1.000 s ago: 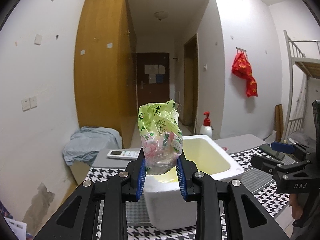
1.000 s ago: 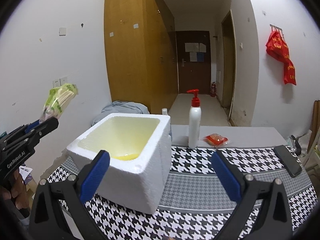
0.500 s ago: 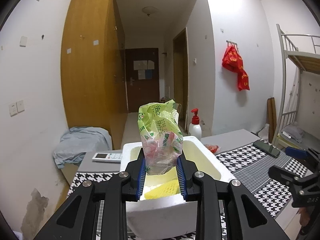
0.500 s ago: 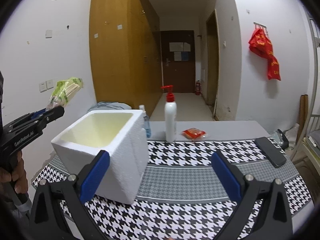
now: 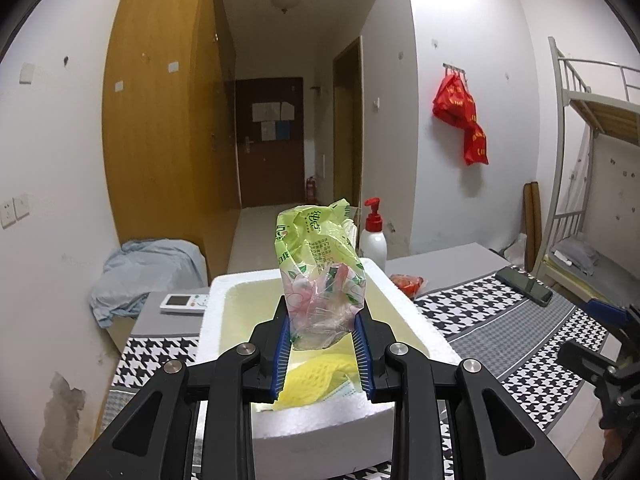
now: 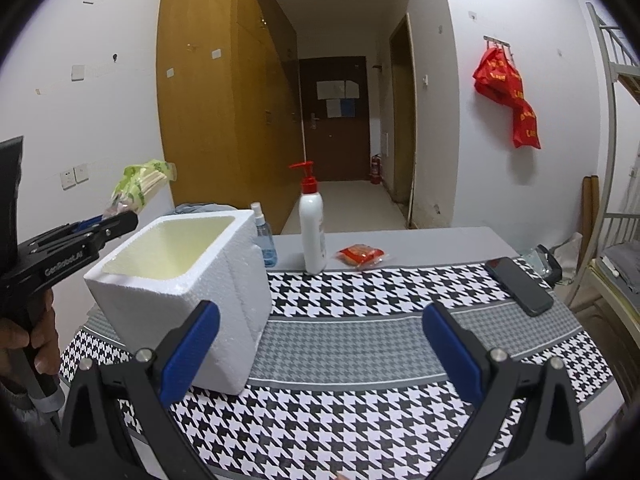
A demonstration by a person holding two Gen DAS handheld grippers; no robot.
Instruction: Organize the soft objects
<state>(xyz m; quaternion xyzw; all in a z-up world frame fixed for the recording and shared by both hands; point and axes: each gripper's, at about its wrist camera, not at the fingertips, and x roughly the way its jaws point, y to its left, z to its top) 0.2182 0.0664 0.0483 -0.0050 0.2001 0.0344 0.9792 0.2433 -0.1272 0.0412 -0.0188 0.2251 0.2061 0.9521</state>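
Left wrist view: the left gripper [image 5: 322, 330] clamps a green tissue pack [image 5: 319, 268] above the white foam box [image 5: 416, 328], where a yellow cloth [image 5: 316, 378] lies. Right wrist view: the right gripper [image 6: 320, 348], jaws wide and empty, hangs over the houndstooth tablecloth [image 6: 372, 288] beside the box.

The foam box [image 6: 180, 276] stands at the table's [image 6: 360, 332] left; a pump bottle [image 6: 312, 232] and packet [image 6: 362, 254] lie far behind, a phone [image 6: 520, 286] right. Inside the box, possibly a sponge [image 5: 320, 376].
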